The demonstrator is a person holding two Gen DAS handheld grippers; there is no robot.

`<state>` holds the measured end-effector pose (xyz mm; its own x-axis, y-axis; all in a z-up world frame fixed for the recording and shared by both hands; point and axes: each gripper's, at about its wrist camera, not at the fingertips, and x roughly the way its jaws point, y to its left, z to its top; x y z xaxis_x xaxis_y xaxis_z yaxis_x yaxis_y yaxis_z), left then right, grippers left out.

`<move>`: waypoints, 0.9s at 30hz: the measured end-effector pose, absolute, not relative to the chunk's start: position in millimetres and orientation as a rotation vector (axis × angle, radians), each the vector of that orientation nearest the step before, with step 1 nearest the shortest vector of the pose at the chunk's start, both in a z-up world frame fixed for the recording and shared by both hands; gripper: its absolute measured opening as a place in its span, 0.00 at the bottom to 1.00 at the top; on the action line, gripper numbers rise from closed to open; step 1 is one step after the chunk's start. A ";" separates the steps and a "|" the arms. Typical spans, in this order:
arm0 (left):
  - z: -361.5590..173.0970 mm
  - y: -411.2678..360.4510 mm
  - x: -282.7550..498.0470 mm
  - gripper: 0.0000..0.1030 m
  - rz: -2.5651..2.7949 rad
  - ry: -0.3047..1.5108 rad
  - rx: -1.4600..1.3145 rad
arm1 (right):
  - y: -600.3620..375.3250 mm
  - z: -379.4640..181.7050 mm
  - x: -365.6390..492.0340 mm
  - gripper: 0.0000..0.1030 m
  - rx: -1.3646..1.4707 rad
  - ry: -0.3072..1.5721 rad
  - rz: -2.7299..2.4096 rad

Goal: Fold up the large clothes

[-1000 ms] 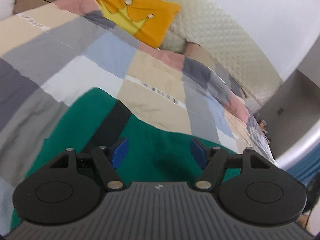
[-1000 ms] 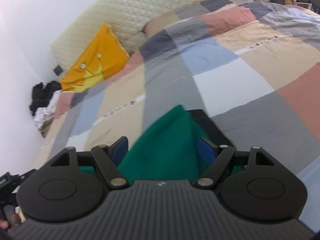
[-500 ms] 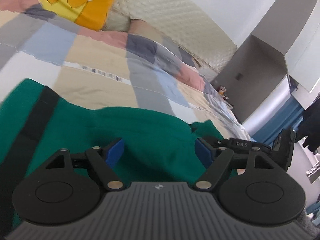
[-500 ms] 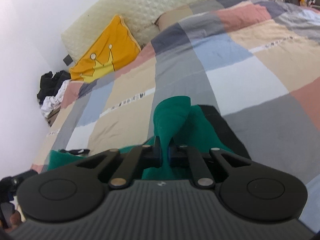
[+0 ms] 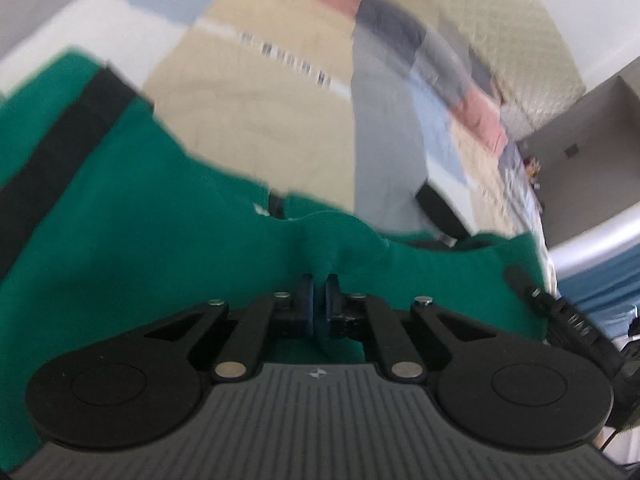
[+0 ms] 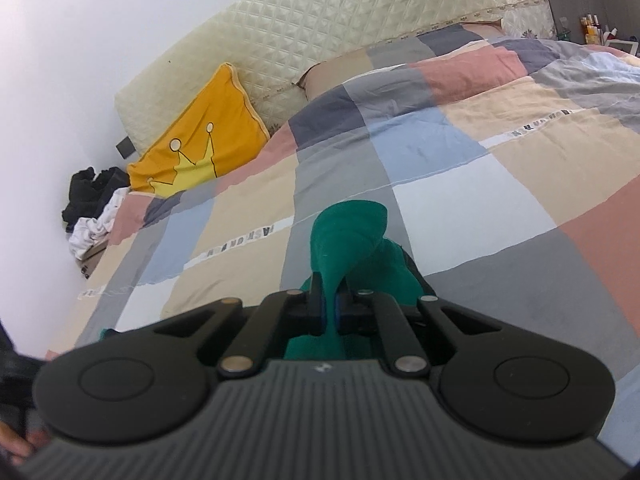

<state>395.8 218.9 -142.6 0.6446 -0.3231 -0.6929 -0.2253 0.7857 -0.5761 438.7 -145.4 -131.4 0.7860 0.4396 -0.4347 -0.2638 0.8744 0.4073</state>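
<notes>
Green garment [image 5: 160,248] pinched — left gripper [image 5: 319,300], right gripper [image 6: 329,312] both clamped.

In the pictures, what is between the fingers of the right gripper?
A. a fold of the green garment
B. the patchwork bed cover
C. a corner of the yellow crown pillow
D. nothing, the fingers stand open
A: the right gripper is shut on a bunched fold of the green garment.

Matt green cloth garment [image 5: 168,216]; quilted, slightly glossy headboard [image 6: 360,28].
</notes>
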 end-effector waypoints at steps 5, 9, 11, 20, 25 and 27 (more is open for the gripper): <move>-101.3 212.4 393.0 0.05 -0.016 0.765 -0.641 | -145.5 -121.3 452.5 0.07 0.346 0.523 0.373; -96.3 198.9 410.4 0.05 0.039 0.765 -0.528 | -132.3 -130.7 473.2 0.07 0.271 0.561 0.333; -112.2 200.5 423.7 0.05 0.065 0.807 -0.534 | -129.7 -146.8 485.6 0.07 0.265 0.613 0.320; -163.0 211.1 447.2 0.07 0.036 0.935 -0.583 | -139.7 -193.9 511.5 0.08 0.335 0.776 0.341; -147.5 198.4 437.7 0.23 0.016 0.924 -0.466 | -137.5 -184.8 498.3 0.10 0.311 0.761 0.351; -139.3 197.3 427.5 0.45 0.027 0.916 -0.443 | -137.2 -176.6 493.9 0.14 0.294 0.749 0.351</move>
